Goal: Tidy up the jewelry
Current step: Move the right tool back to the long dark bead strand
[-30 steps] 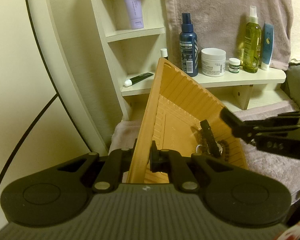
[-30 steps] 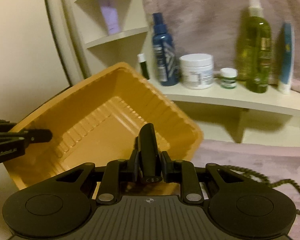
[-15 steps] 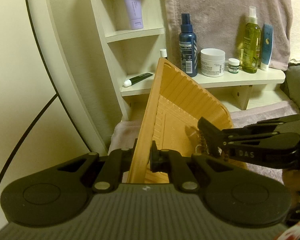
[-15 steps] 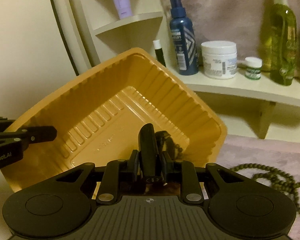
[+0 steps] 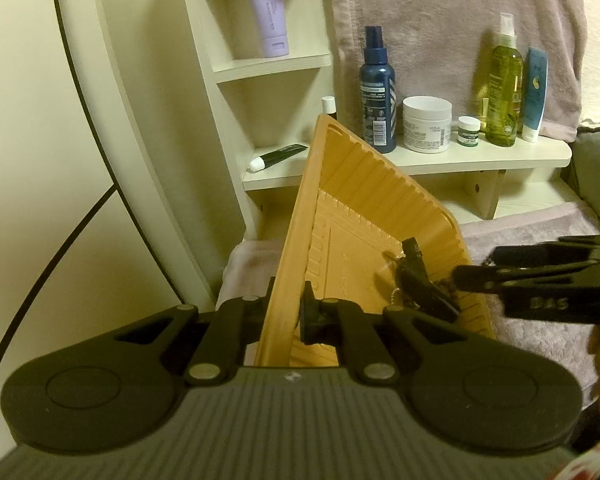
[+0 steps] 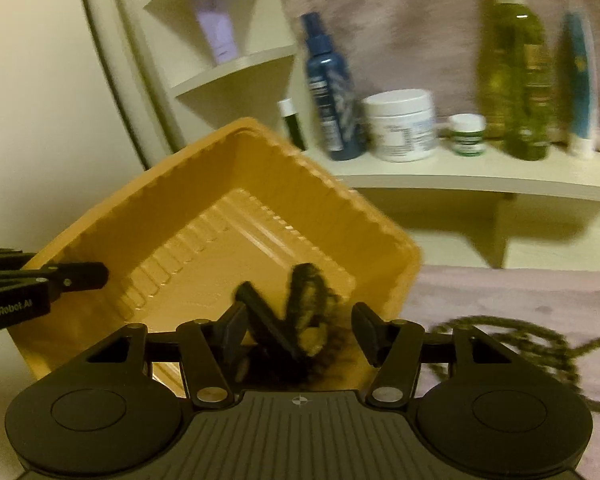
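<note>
Right wrist: right gripper (image 6: 300, 330) just opened, seemingly over dark clip (image 6: 270, 326).

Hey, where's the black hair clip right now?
The black hair clip lies inside the tilted orange tray, in its low corner by the beaded bracelets, just off the right gripper, whose jaws have just opened.

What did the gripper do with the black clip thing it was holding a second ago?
The right gripper has just been opening its jaws and let go of the black clip, which now lies in the tilted orange tray among the other jewelry. The left gripper stayed clamped on the tray's rim, holding it tilted as before. The beaded necklace on the cloth and the bottles on the shelf did not move.
</note>
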The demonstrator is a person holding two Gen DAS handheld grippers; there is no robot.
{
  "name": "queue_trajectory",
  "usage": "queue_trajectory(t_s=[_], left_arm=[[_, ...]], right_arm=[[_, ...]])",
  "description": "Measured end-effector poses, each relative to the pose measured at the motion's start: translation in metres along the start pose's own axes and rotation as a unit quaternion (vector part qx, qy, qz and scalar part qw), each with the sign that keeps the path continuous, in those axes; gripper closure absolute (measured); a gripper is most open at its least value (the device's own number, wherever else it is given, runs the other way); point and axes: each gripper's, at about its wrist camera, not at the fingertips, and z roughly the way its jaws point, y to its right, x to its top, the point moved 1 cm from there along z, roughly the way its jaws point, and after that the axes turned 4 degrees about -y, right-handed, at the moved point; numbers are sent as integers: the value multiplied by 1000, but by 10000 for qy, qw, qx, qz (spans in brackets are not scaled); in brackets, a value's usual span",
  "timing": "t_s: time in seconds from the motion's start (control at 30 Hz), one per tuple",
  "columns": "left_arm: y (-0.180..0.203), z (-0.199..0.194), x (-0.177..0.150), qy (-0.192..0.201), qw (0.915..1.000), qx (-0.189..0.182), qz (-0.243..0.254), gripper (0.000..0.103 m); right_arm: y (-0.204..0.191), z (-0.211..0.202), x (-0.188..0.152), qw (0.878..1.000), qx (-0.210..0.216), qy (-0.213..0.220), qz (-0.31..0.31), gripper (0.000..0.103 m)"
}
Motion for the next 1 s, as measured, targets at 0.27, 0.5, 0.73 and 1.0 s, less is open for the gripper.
queue_trajectory(t_s=[0.27, 0.5, 0.73, 1.0], left_arm=[[0, 0, 0, 7, 10000, -1, 6, 96], [1, -1, 0, 10, 10000, 13, 15, 96], [3, -1, 1, 12, 10000, 31, 56, 96], [4, -1, 1, 6, 10000, 36, 71, 96]], right_arm=[[37, -40, -17, 9976, -673, 105, 107, 45], [83, -78, -34, 9915, -1277, 85, 246, 45], [112, -89, -42, 9874, -1539, -24, 355, 45], [114, -64, -33, 9885, -1462, -261, 285, 45]])
